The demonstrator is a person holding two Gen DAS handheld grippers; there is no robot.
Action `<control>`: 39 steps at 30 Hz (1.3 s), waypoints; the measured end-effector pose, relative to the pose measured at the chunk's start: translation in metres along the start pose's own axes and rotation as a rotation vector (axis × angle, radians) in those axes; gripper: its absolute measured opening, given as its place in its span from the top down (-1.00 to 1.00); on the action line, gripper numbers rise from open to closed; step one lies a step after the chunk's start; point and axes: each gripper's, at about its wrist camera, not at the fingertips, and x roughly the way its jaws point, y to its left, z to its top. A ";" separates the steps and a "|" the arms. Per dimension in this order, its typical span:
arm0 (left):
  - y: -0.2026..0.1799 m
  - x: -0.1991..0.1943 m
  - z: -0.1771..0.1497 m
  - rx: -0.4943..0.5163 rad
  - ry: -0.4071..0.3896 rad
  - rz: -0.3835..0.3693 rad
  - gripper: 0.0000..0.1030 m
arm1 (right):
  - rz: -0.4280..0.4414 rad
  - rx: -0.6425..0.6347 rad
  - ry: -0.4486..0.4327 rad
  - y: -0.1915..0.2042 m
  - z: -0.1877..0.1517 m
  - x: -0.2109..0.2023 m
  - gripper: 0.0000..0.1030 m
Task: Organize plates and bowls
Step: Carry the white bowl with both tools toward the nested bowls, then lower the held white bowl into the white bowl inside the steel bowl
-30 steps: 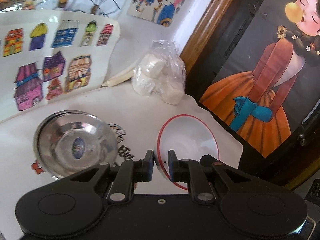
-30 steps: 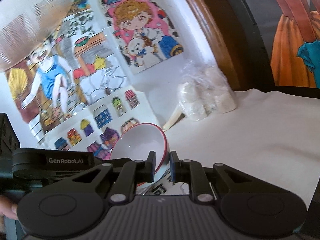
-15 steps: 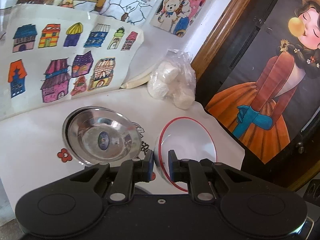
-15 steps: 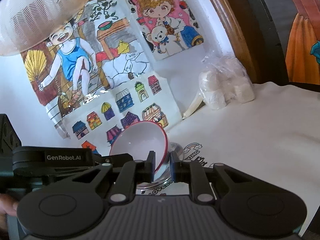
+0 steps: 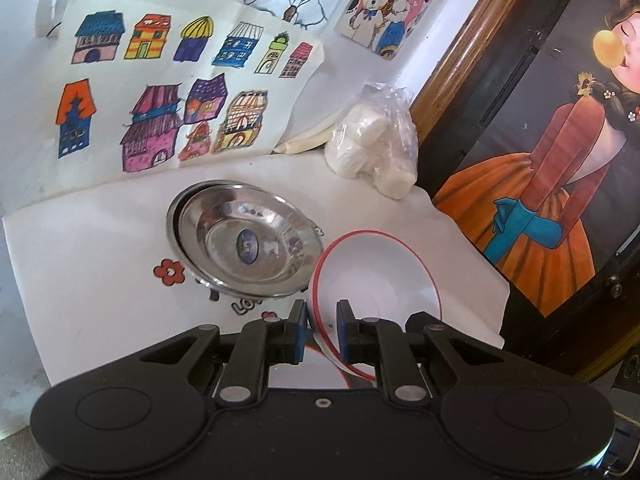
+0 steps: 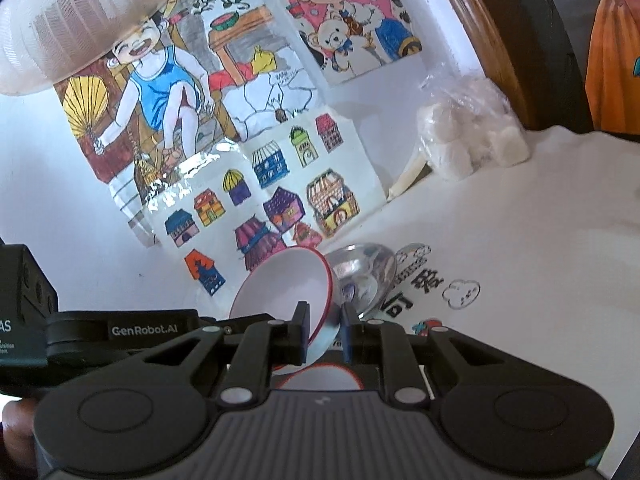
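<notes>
Left wrist view: your left gripper [image 5: 322, 326] is clamped on the near rim of a white bowl with a red rim [image 5: 376, 276], held tilted above the white cloth [image 5: 100, 280]. A steel bowl [image 5: 244, 244] rests on the cloth just left of it.

Right wrist view: your right gripper [image 6: 325, 330] pinches the rim of the white bowl [image 6: 286, 284] from the opposite side, bowl on edge. The steel bowl [image 6: 366, 270] sits directly behind it. A bag of white lumps [image 6: 470, 138] lies by the wall.

The left gripper [image 5: 322, 320] points downward, its pads pinched on a bowl [image 5: 384, 276] rim. The right gripper [image 6: 325, 330] likewise clamps a bowl [image 6: 288, 288] rim.
</notes>
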 end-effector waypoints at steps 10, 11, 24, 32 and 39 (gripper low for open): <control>0.008 0.000 -0.022 0.004 0.029 0.045 0.66 | 0.016 0.042 0.083 -0.007 -0.027 0.008 0.62; 0.009 0.000 -0.024 0.002 0.030 0.047 0.66 | 0.017 0.046 0.091 -0.008 -0.028 0.009 0.62; 0.016 0.005 -0.041 0.003 0.078 0.064 0.65 | 0.006 0.069 0.138 -0.014 -0.039 0.014 0.62; 0.014 0.007 -0.043 0.028 0.079 0.081 0.64 | 0.014 0.080 0.146 -0.016 -0.040 0.017 0.62; 0.013 0.008 -0.044 0.037 0.080 0.082 0.62 | 0.018 0.093 0.154 -0.020 -0.039 0.021 0.62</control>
